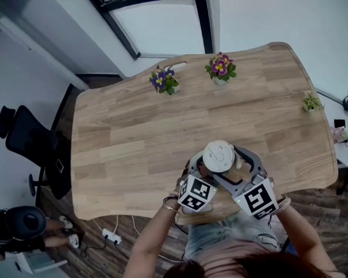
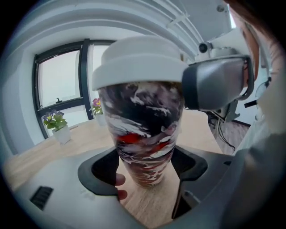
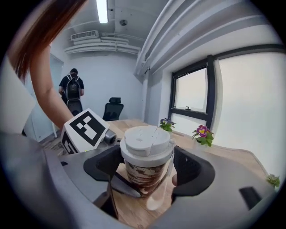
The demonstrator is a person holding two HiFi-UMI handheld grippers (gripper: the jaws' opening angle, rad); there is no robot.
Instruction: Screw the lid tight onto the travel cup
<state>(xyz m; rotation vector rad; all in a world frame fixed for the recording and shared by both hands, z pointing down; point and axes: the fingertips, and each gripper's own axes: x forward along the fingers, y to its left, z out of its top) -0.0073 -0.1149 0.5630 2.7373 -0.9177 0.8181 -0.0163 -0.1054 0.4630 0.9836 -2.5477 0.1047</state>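
The travel cup (image 2: 145,134), marbled in black, white and red, stands on the wooden table (image 1: 133,144) near its front edge. A white lid (image 1: 218,156) sits on top of it. My left gripper (image 2: 145,169) is shut on the cup's lower body, one jaw on each side. In the right gripper view the lid (image 3: 146,142) fills the gap of my right gripper (image 3: 146,164), which is shut on its rim. One jaw of the right gripper (image 2: 214,82) shows beside the lid in the left gripper view. Both marker cubes hang just off the table's front edge.
Two potted flowers (image 1: 163,81) (image 1: 220,67) stand at the table's far edge, and a small plant (image 1: 312,102) at its right edge. A black office chair (image 1: 27,144) is on the left. A person (image 3: 73,91) stands far back in the room.
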